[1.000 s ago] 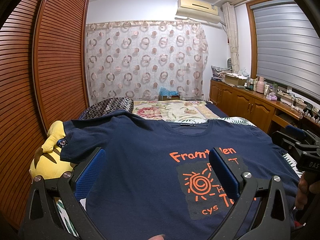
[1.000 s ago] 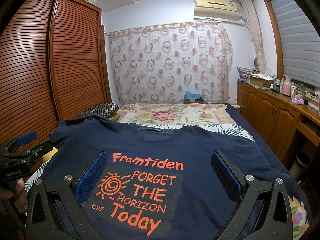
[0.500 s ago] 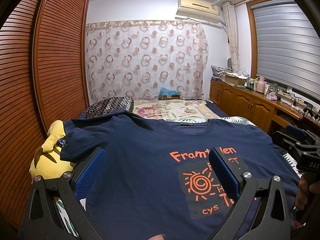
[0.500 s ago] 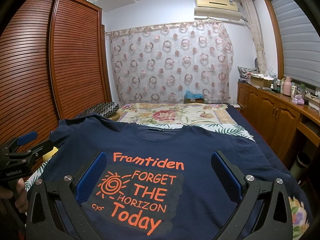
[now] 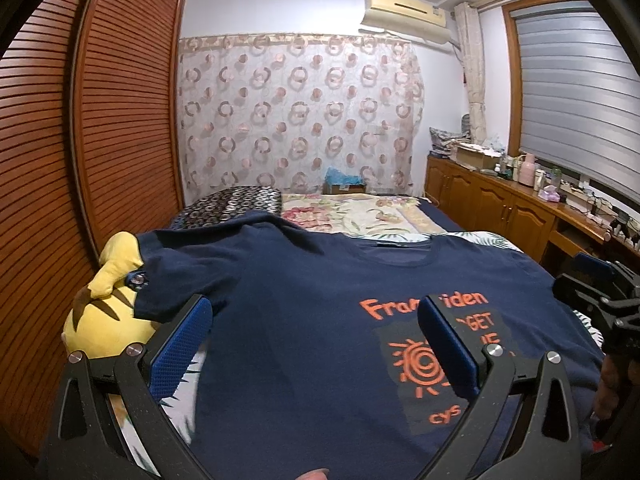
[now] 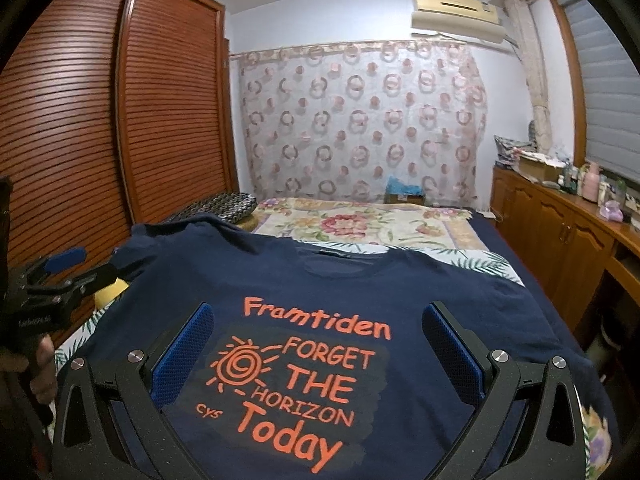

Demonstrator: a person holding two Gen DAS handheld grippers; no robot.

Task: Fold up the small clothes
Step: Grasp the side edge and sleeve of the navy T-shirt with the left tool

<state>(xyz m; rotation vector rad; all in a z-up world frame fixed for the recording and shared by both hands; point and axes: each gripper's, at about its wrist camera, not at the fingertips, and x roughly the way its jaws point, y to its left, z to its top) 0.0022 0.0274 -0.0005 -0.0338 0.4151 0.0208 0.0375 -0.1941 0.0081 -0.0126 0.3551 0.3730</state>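
Navy T-shirt is spread print-up on the bed, ready for folding. Left gripper and right gripper are held above it, jaws apart, nothing gripped.

Navy T-shirt, orange print; yellow plush.

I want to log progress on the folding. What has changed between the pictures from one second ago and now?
Nothing has visibly changed. Both grippers, left and right, hover open above the navy T-shirt, which lies spread flat, print up, on the bed as before. Nothing was gripped or released.
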